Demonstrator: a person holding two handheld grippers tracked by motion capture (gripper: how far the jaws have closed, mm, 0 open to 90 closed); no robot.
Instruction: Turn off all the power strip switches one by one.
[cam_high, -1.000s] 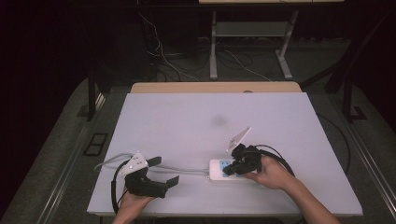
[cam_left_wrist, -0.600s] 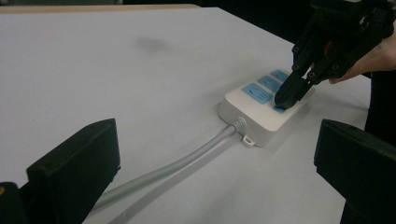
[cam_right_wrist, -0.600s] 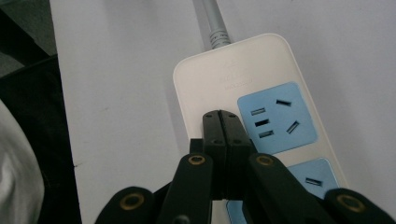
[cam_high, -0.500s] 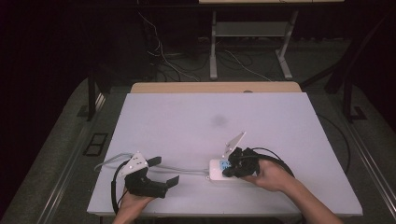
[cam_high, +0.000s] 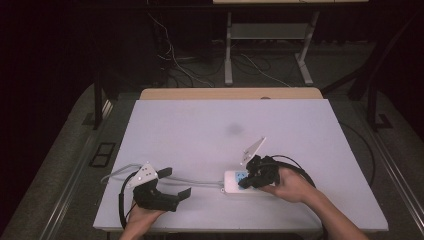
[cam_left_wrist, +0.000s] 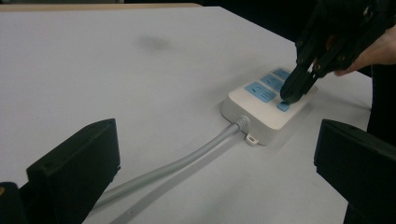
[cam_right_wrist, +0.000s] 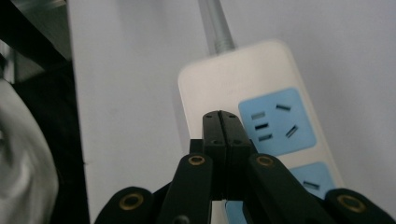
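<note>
Near the front edge of the matte white table (cam_high: 210, 125) lies a rounded, smooth white plastic power strip (cam_high: 235, 183) with pale blue socket faces and a small blue button. Its ribbed grey cable (cam_left_wrist: 187, 161) trails off toward the left gripper (cam_high: 176, 183), whose blocky black jaws stand wide apart, holding nothing. The right gripper (cam_right_wrist: 221, 123), jaws pressed together, bears tip-down on the strip's top beside the sockets.

Each hand-held gripper is matte black: the left hand-held gripper (cam_high: 174, 184) carries a grey triangular plate, the right hand-held gripper (cam_right_wrist: 221, 119) brass-coloured pivot rivets; black cables trail behind.
</note>
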